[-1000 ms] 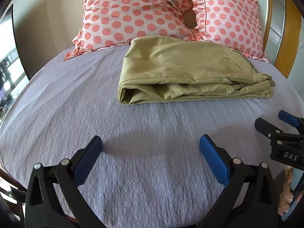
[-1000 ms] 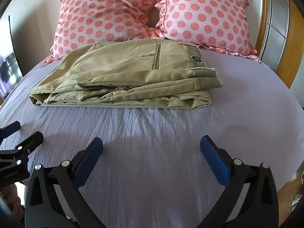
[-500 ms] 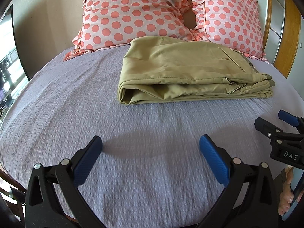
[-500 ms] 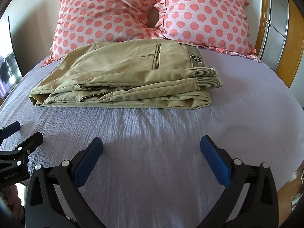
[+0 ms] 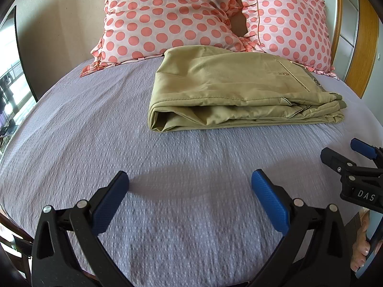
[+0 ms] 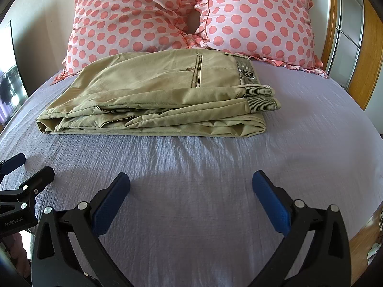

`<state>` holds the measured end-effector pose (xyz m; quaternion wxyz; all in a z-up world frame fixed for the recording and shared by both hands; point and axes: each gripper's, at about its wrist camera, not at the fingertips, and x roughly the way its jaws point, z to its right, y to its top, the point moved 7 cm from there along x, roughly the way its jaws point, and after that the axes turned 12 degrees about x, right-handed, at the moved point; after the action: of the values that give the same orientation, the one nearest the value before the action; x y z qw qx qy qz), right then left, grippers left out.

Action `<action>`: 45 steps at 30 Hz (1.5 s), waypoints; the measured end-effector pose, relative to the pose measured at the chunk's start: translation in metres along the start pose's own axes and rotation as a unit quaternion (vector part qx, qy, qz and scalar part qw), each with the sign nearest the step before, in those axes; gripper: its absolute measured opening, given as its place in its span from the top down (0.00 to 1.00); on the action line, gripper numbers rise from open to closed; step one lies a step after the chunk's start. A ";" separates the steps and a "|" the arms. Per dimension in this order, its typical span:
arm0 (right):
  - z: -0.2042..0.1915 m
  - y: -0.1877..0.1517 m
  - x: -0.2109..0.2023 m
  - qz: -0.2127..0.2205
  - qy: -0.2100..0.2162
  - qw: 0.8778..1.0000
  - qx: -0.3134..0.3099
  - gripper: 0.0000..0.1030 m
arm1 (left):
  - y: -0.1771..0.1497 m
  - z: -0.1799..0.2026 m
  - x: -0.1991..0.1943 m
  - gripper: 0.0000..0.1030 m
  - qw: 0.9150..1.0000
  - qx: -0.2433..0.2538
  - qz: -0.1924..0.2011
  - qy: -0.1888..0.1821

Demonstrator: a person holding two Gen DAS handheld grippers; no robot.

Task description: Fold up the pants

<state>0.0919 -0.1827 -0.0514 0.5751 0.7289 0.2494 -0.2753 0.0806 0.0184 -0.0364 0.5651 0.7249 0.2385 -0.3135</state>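
Note:
Khaki pants (image 5: 229,91) lie folded in a flat stack on the lilac bedspread (image 5: 95,143), just in front of the pillows. They also show in the right wrist view (image 6: 162,95), waistband at the right. My left gripper (image 5: 190,179) is open and empty, low over the bedspread well short of the pants. My right gripper (image 6: 191,180) is open and empty too, equally short of the pants. Each gripper shows at the edge of the other's view: the right one (image 5: 354,157) and the left one (image 6: 21,169).
Two pink polka-dot pillows (image 5: 167,16) (image 6: 258,16) lean at the head of the bed behind the pants. A wooden bed frame (image 6: 366,55) rises at the right. The bed's left edge drops off toward a bright window (image 5: 9,76).

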 end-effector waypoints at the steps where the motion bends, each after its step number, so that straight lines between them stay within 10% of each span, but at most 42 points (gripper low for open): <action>1: 0.000 0.000 0.000 0.000 0.000 1.000 0.000 0.01 | 0.000 0.000 0.000 0.02 1.000 0.000 0.000 0.000; 45: 0.000 0.000 0.000 -0.001 0.000 1.000 0.000 0.01 | 0.000 0.000 0.002 0.02 1.000 0.000 -0.013 -0.004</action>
<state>0.0915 -0.1831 -0.0511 0.5749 0.7286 0.2498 -0.2761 0.0818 0.0181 -0.0380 0.5615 0.7209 0.2458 -0.3235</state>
